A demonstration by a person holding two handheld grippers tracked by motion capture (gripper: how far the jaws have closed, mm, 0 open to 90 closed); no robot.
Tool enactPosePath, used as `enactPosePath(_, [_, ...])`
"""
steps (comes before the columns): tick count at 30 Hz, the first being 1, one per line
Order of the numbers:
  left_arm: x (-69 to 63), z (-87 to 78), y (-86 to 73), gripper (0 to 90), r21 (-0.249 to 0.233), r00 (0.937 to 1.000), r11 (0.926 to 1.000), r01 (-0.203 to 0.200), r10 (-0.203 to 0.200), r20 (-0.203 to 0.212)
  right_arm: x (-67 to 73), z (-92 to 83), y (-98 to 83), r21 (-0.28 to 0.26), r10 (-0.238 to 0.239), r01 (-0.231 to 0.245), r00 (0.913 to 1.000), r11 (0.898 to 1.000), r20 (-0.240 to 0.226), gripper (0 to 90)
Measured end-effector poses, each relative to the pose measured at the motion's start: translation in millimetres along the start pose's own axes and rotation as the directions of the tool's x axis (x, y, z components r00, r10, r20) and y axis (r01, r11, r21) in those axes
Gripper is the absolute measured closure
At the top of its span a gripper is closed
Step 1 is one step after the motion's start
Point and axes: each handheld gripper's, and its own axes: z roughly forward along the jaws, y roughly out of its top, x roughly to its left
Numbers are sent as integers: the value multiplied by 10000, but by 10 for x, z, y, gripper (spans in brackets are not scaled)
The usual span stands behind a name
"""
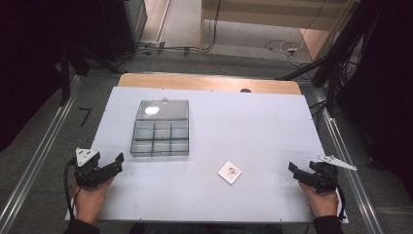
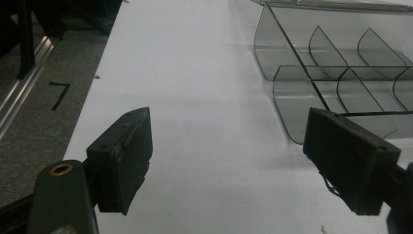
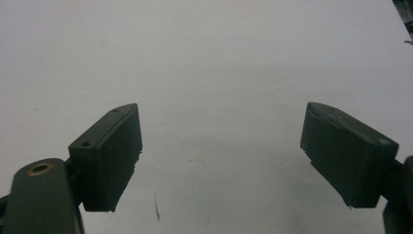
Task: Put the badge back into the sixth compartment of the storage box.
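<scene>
organizer box [image 1: 160, 130]: clear, lid up, 6 compartments | left claw [image 1: 118, 160] spread | right claw [image 1: 293, 169] spread

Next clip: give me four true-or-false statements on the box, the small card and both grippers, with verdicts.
1. The clear plastic compartment box has its lid open. True.
2. The left gripper grips the box. False: its jaws are spread, empty, short of the box.
3. The small white square card lies inside a compartment. False: it lies on the white table, apart from the box.
4. The right gripper is open and holds nothing. True.
</scene>
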Motion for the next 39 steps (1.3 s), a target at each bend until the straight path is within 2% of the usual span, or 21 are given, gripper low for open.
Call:
enactPosePath(17, [-6,0,-1,187,-6,10000,10000,10,-10,32,103,10,17,13,-304,304,9994,9995,-136,136])
enactPosePath(23, [-3,0,0,186,-13,10000,10000,5,-5,19,127,0,31,-60,-119,116,9989,9999,-450,136])
enactPosePath(39, [1,-3,3,186,-28,10000,10000,28,-28,62,334,43,53,15,-657,660,9952,9978,-728,136])
